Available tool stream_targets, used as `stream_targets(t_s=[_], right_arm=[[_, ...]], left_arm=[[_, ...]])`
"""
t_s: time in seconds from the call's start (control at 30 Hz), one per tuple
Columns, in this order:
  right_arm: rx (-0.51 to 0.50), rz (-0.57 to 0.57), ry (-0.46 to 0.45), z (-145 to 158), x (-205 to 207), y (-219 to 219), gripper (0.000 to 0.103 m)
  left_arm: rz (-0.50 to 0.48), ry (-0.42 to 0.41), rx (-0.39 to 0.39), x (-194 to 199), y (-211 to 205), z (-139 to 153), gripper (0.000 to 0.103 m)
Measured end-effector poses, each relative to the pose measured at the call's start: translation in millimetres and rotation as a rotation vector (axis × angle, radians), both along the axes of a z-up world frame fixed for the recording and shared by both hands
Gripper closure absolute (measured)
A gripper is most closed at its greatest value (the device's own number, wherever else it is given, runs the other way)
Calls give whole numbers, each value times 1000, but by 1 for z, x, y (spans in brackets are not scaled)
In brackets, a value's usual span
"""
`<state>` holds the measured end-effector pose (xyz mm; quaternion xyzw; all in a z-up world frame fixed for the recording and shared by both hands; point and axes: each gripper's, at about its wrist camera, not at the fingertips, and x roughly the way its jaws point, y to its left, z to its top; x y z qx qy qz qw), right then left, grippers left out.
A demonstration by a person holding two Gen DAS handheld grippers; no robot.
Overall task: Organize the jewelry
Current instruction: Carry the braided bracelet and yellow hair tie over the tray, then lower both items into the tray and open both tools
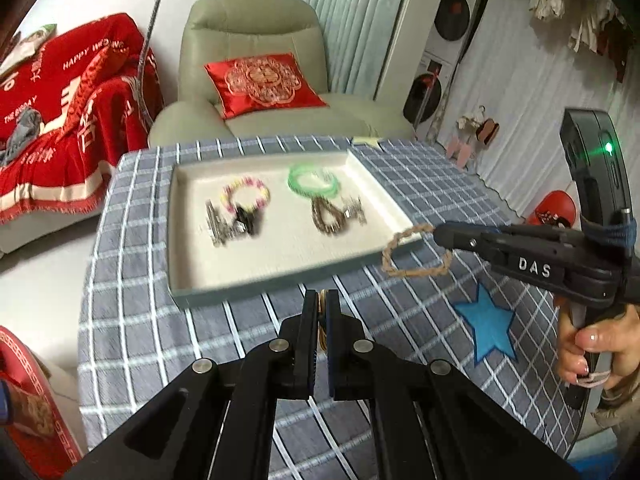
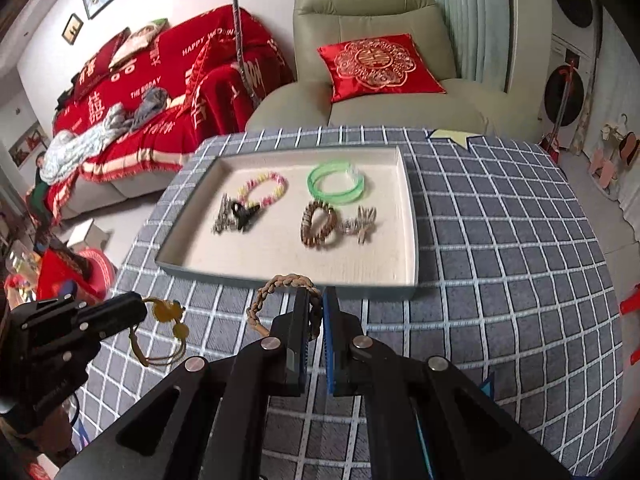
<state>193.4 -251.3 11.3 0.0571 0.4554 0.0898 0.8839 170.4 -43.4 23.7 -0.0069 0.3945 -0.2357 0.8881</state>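
A shallow tray (image 1: 280, 284) (image 2: 288, 280) with a white lining sits on the checked table. In it lie a pink-and-yellow bead bracelet (image 2: 264, 190), a green bangle (image 2: 336, 182), a brown bead bracelet (image 2: 318, 224), a black clip (image 2: 242, 214) and silver clips (image 2: 362, 222). My right gripper (image 2: 316, 300) (image 1: 438, 234) is shut on a tan braided bracelet (image 2: 280, 300) (image 1: 416, 252), held just before the tray's near edge. My left gripper (image 1: 320, 300) (image 2: 140, 310) is shut on a yellow-bead cord bracelet (image 2: 168, 330), held above the table to the left.
A blue star patch (image 1: 490, 326) lies on the cloth at the right, a pale star (image 2: 450, 136) beyond the tray. A grey armchair with a red cushion (image 2: 380, 64) and a sofa with a red throw (image 2: 160, 92) stand behind the table.
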Motion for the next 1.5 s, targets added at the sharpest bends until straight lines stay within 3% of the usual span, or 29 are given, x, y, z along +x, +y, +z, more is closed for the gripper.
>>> stream_targets(t_s=[0.3,0.57,0.93,1.23,1.5], right_arm=[[13,-26,-12,4,33,1,96],[-10,-45,53,-26,71,0,96],[-38,-88,155,-78,93,-16,96],[-33,-102,182,-97,107,-15,96],[-57,-92,174,-97,106,-12,95]], left_arm=[[29,-39,-7,42,4,15,84],[52,14,21,86,0,-12,84],[84,82,117,114,-4,-59,84],[120,123,156,126,-8,-77,84],[120,106,228,123,-16,-81,84]])
